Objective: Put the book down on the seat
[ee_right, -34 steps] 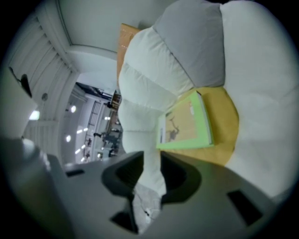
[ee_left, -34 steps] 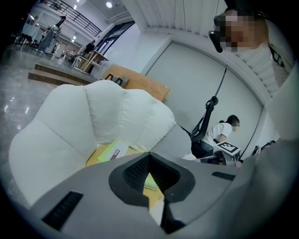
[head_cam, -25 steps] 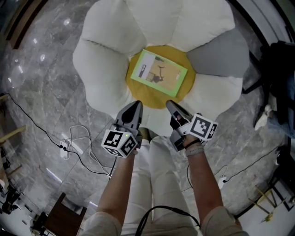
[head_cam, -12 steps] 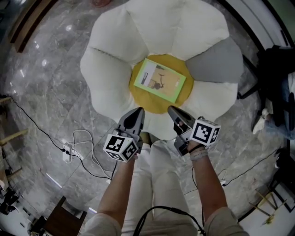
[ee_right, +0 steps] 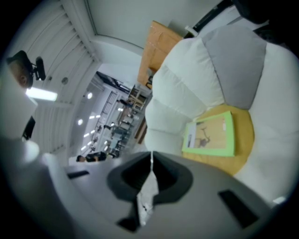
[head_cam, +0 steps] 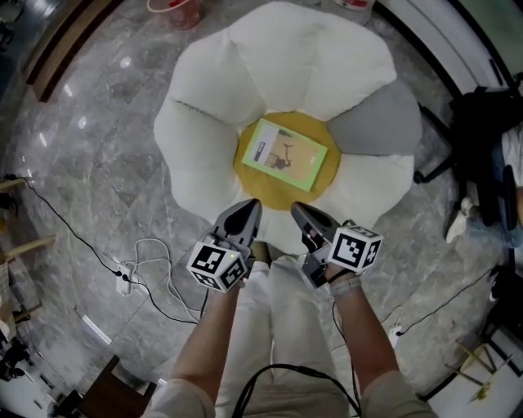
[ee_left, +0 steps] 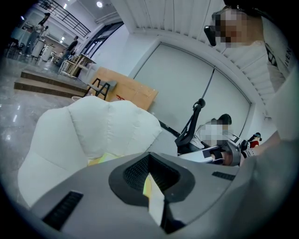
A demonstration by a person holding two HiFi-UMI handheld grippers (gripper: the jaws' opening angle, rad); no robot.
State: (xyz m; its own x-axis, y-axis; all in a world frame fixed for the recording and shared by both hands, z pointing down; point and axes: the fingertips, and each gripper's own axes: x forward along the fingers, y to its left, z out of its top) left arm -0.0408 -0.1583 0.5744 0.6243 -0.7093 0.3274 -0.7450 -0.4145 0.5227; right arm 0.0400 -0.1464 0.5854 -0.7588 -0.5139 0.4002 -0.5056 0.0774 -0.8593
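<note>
A green-edged book [head_cam: 285, 154] lies flat on the yellow centre [head_cam: 325, 175] of a flower-shaped seat with white petals [head_cam: 203, 139] and one grey petal [head_cam: 377, 121]. In the right gripper view the book [ee_right: 211, 135] lies ahead on the yellow centre. My left gripper [head_cam: 242, 215] and right gripper [head_cam: 304, 215] hover side by side over the near petal, short of the book. Both are shut with nothing between the jaws. The left gripper [ee_left: 150, 179] points past a white petal [ee_left: 100, 129].
Grey marble floor [head_cam: 90, 155] surrounds the seat. A white cable and power strip [head_cam: 131, 269] lie at the left. A red bucket [head_cam: 175, 10] stands at the top. Dark bags and a black stand [head_cam: 482, 131] crowd the right side. A person sits in the background [ee_left: 219, 135].
Both grippers have drawn back from the book toward me and sit lower in the head view. The book stays flat on the yellow centre.
</note>
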